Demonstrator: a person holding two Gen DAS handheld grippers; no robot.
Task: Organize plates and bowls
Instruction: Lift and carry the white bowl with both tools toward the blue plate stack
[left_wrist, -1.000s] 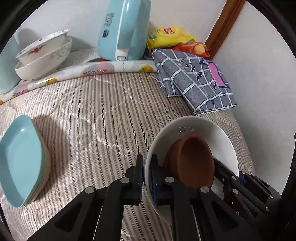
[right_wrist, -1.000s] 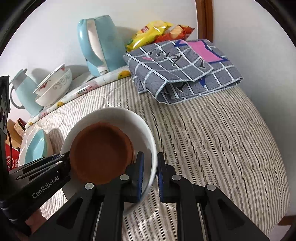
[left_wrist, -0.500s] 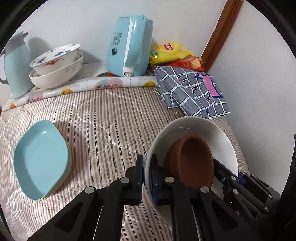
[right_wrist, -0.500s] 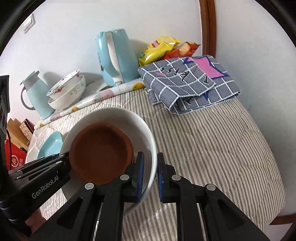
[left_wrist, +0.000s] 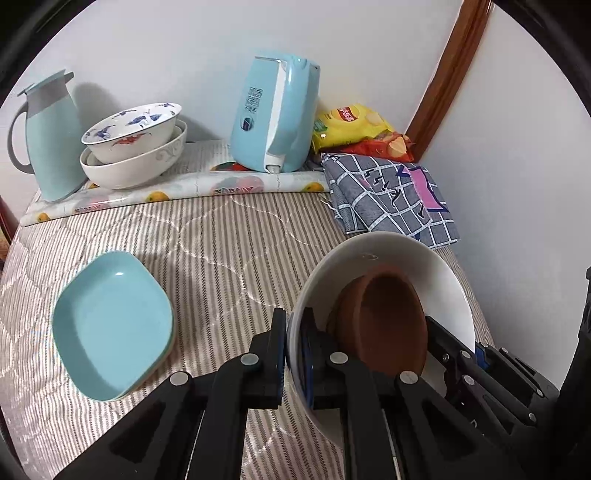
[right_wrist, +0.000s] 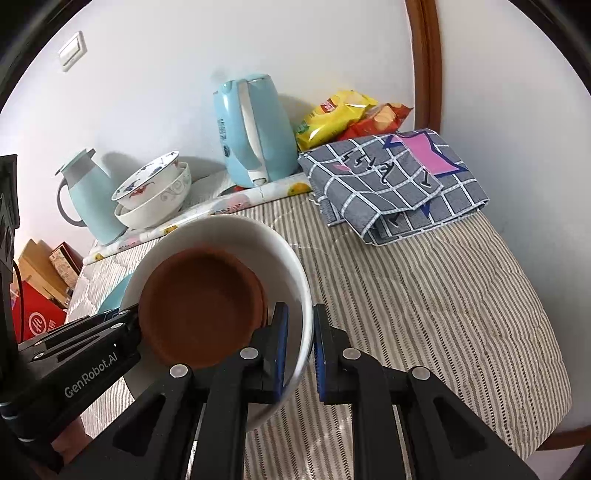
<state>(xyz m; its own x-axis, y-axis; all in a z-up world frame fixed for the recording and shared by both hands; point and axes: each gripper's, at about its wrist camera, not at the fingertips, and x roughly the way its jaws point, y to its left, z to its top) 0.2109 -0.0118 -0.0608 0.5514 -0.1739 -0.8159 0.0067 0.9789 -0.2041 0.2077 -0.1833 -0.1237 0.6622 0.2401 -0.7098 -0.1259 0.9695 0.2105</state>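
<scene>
Both grippers hold one large white bowl (left_wrist: 388, 254) (right_wrist: 236, 230) by opposite rims, above the striped quilt. Small brown bowls (left_wrist: 388, 317) (right_wrist: 199, 302) are nested inside it. My left gripper (left_wrist: 293, 347) is shut on the bowl's left rim. My right gripper (right_wrist: 299, 347) is shut on its right rim. A stack of light blue dishes (left_wrist: 110, 321) lies on the quilt to the left. Two stacked patterned white bowls (left_wrist: 133, 147) (right_wrist: 153, 192) sit at the back left.
A blue kettle (left_wrist: 275, 114) (right_wrist: 255, 129), a blue jug (left_wrist: 51, 133) (right_wrist: 86, 192), snack bags (left_wrist: 351, 123) and a folded checked cloth (left_wrist: 391, 195) (right_wrist: 391, 181) line the back and right wall. Boxes (right_wrist: 37, 295) stand beyond the left edge.
Both grippers and the held bowl have risen and drawn back; the kettle, stacked bowls and blue dishes now appear farther away and more fully in view.
</scene>
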